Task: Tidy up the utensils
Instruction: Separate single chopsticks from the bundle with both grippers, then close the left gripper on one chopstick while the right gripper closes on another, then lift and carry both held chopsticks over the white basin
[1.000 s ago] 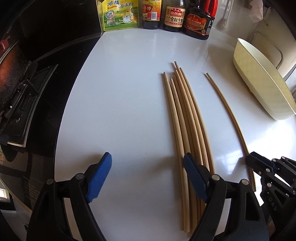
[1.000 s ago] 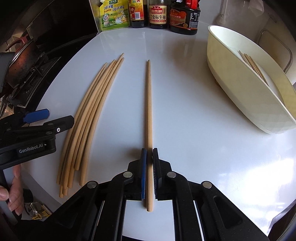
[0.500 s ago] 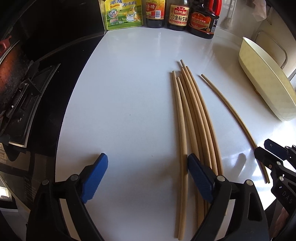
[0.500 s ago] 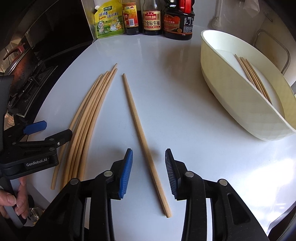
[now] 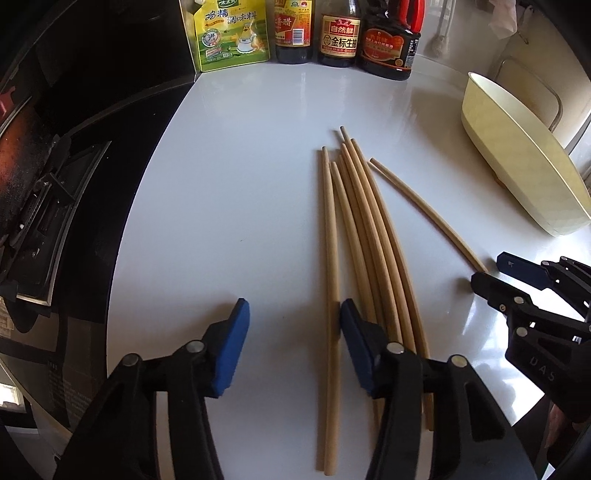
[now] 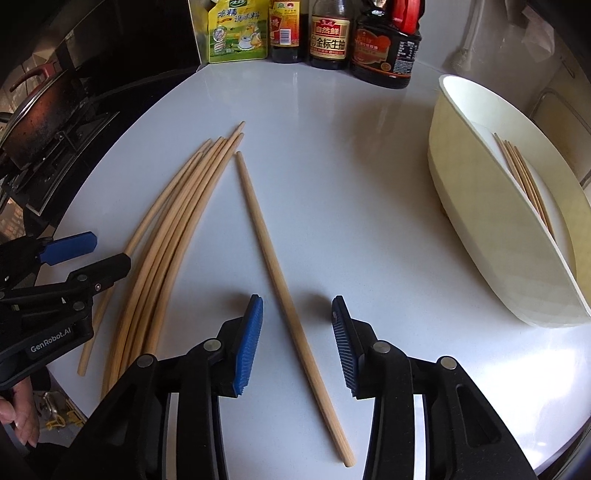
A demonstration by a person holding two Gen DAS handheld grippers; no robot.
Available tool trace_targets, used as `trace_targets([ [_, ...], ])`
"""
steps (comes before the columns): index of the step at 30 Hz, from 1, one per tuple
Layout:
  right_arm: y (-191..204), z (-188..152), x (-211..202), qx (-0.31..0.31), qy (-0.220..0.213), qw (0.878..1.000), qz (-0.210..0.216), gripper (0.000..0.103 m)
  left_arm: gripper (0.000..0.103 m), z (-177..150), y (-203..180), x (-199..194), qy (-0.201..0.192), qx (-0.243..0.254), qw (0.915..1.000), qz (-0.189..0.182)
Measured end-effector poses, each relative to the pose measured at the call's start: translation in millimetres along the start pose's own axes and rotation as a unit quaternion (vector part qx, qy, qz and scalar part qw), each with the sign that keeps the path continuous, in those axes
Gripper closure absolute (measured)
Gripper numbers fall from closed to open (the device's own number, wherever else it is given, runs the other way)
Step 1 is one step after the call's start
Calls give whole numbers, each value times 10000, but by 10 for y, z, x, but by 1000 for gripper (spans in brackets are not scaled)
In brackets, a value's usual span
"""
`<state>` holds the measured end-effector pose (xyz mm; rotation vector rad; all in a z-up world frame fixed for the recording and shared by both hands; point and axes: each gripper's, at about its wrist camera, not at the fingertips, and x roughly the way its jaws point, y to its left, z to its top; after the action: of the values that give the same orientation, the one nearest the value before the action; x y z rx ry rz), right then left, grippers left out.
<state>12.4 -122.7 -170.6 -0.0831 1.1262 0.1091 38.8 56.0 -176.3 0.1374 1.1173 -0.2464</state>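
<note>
Several wooden chopsticks (image 5: 369, 240) lie bundled on the white table (image 5: 229, 206). My left gripper (image 5: 291, 339) is over their near ends and its jaws are closing. The leftmost chopstick (image 5: 330, 258) lies between the pads, close against the right pad (image 5: 354, 343) and clear of the left one. My right gripper (image 6: 295, 343) stands open over a single chopstick (image 6: 273, 258) that lies slanted on the table, touching neither pad. The bundle (image 6: 177, 221) and the left gripper (image 6: 74, 258) show at the left of the right wrist view. The right gripper (image 5: 498, 273) shows at the right edge of the left wrist view.
A cream oval tray (image 6: 480, 221) at the right holds several chopsticks (image 6: 524, 181). Sauce bottles (image 5: 340, 33) and a green seasoning pouch (image 5: 232, 37) line the back edge. A dark stove with a pan (image 6: 33, 122) borders the table on the left.
The right gripper opened and let go of the single chopstick, which now lies slanted on the table. The left jaws narrowed around the leftmost chopstick, now apart from the bundle.
</note>
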Motion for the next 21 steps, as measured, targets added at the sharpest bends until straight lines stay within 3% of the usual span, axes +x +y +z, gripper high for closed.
trace_targets([
  [2,32,16,8,-79,-10,10000,58,71,81,11,-27,-9,-3,45,10000,-44],
  [4,81,34,16,-188,-13,9998,50,93,95,29,-47,-8,47,65,9999,-88],
  [10,44,54,24,-6,14,9998,200,97,96,60,-6,-14,227,-77,9996,-142],
  [21,-89,12,-224,548,-103,9965,623,97,96,133,10,-311,15,-204,9995,-234],
])
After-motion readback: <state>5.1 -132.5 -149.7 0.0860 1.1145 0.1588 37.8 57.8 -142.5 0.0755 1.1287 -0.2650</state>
